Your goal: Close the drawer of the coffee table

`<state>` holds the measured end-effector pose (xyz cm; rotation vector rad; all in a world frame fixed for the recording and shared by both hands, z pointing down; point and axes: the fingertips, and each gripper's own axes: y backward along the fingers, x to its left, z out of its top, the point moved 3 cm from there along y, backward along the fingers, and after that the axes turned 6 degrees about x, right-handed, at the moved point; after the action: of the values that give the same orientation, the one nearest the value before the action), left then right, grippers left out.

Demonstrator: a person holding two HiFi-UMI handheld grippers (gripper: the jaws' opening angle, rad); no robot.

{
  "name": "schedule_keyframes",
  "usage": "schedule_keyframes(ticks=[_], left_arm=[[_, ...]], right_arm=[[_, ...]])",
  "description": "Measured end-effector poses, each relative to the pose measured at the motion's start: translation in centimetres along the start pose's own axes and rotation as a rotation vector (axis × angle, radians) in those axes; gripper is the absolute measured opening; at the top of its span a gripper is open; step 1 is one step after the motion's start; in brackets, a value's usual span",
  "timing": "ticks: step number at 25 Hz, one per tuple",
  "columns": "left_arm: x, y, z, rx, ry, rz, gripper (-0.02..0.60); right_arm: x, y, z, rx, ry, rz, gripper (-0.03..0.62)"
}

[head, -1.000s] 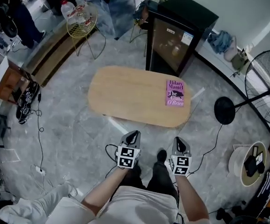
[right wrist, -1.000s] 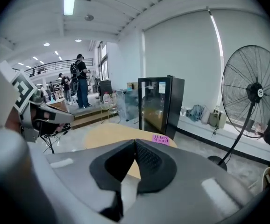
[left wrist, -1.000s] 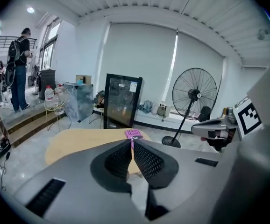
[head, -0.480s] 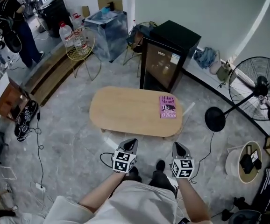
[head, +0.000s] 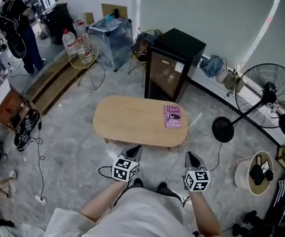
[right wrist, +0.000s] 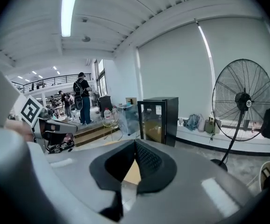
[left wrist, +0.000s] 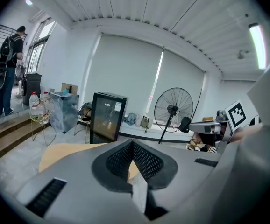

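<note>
Landmark: coffee table [head: 132, 120], an oval wooden top on the grey floor in front of the person.
Drawer: no drawer front shows in any view. Nothing juts out past the table's near edge, so the drawer sits under the top, out of sight.
Left gripper [head: 133, 151]: on the table's near side, close to its edge but clear of it. The jaws are pressed together with nothing between them.
Right gripper [head: 191, 158]: also on the near side, towards the table's right end and not touching it. Its jaws are likewise fully closed and empty.
On the table: pink book [head: 173, 116] lying flat near the right end.
Beyond the table: black glass-door cabinet [head: 174, 63] at the far side.
Progress (judgement): the push looks finished and the drawer is probably home. Only a flushness check is left, and these views cannot settle it.
</note>
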<state>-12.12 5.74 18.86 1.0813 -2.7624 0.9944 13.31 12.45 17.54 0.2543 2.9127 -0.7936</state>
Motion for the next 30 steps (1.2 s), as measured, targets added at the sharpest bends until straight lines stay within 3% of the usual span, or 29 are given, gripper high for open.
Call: schedule_keyframes(ticks=[5,12,30], left_arm=[[-2.7,0.3,1.8,-0.041,0.007,-0.023,0.007],[-4.9,0.3,3.1,-0.078,0.026,-0.004,0.006],[-6.5,0.2,3.6,-0.106,0.064,0.004,0.007]], right_arm=[[-1.1,2.0,1.5,-0.037,0.060,0.033,0.011],[-3.9,3.0,3.3,-0.081,0.051,0.050,0.011],[-4.9,3.4,3.3,-0.082,0.035,0.095,0.011]])
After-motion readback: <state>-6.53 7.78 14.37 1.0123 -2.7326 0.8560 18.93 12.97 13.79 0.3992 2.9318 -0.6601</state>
